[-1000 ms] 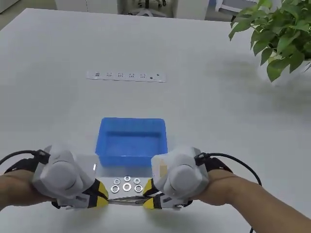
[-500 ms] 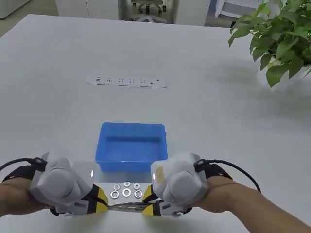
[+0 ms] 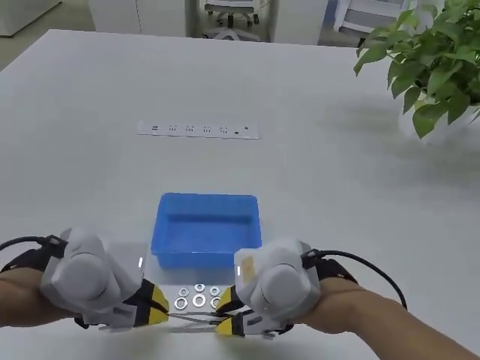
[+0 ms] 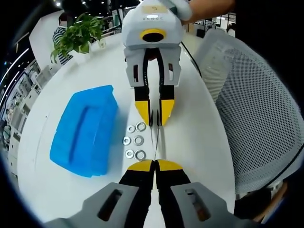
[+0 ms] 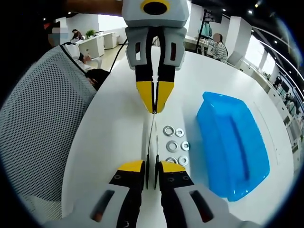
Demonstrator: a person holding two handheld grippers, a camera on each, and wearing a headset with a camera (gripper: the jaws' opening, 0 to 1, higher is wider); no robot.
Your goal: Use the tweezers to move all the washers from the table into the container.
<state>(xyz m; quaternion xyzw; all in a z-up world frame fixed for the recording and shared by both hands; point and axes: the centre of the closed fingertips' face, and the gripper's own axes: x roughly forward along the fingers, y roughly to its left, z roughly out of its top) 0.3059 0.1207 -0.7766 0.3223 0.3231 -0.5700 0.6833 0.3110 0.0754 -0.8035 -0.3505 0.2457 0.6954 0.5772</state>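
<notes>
Several small metal washers (image 3: 199, 296) lie in a cluster on the white table, just in front of the blue container (image 3: 206, 225). Thin metal tweezers (image 3: 191, 319) lie level along the near side of the washers, spanning the two grippers, which face each other. My left gripper (image 3: 159, 311) is shut on one end of them. My right gripper (image 3: 225, 321) is shut on the other end, where the tweezers' arms spread. In the left gripper view the tweezers (image 4: 155, 137) run past the washers (image 4: 135, 141) beside the container (image 4: 85, 130). The right gripper view has the tweezers (image 5: 152, 137), washers (image 5: 175, 145) and container (image 5: 232, 142).
A white power strip (image 3: 199, 130) lies farther back on the table. A green potted plant (image 3: 435, 60) stands at the far right. A mesh office chair (image 4: 247, 109) is close behind the table's near edge. People sit at desks in the background.
The head camera has shifted a little. Both grippers stay shut on the tweezers in the same spot beside the washers.
</notes>
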